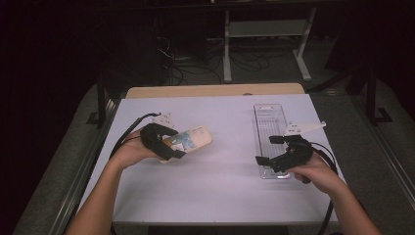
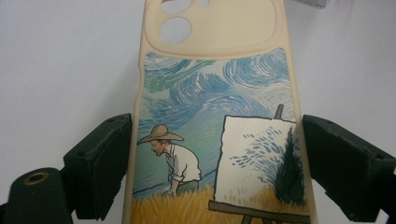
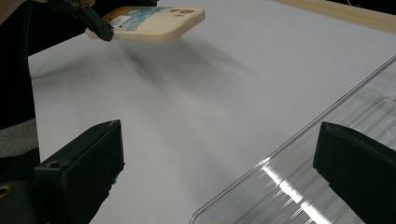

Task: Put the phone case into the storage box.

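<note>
Phone case (image 1: 188, 140), painted with a field scene, hangs clamped in the left hand-held gripper (image 1: 169, 144) above the table (image 1: 220, 196), well left of the clear tray (image 1: 270, 122), where the right hand-held gripper (image 1: 266, 152) waits with jaws apart, so carrying it across to the tray seems next.

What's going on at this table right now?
A person is working at a white table with a handheld gripper in each hand. The left gripper has its jaws closed on the sides of a cream phone case printed with a painter at an easel, and holds it above the table surface, casting a shadow below. The right gripper hovers with jaws open and nothing between them at the near end of a clear plastic tray on the right side of the table.
</note>
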Demonstrator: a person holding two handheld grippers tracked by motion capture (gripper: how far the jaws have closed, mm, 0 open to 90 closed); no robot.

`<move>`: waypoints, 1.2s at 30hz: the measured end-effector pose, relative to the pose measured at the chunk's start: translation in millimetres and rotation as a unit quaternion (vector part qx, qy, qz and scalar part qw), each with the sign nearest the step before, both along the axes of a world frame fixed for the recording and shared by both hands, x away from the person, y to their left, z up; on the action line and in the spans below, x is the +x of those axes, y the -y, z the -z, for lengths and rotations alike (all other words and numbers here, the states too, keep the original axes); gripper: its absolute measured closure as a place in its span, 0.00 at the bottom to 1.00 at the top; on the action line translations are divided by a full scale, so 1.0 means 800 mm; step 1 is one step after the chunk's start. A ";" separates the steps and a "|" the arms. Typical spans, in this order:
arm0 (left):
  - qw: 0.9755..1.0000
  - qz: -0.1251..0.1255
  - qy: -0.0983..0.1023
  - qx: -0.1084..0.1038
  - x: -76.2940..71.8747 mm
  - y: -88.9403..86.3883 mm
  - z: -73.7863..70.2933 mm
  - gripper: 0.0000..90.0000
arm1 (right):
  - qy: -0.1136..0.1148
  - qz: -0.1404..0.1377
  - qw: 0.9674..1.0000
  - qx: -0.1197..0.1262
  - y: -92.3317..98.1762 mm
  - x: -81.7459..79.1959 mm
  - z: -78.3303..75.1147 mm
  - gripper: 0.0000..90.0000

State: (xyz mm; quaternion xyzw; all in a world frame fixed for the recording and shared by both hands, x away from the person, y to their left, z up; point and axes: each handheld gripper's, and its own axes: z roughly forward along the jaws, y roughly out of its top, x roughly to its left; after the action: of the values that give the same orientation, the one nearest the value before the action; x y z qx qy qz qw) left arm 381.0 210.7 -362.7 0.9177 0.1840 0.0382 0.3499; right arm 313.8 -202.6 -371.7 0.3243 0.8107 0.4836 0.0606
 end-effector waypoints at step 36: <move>0.993 0.114 0.011 0.028 0.004 0.037 -0.047 0.13 | -0.002 -0.119 0.992 -0.040 -0.025 0.052 -0.044 0.01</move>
State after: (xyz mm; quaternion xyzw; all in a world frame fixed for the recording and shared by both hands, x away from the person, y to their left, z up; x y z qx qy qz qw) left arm 384.0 180.7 -324.9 0.9415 0.0735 0.0136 0.3285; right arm 355.8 -183.0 -336.5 0.2245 0.8621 0.4541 0.0137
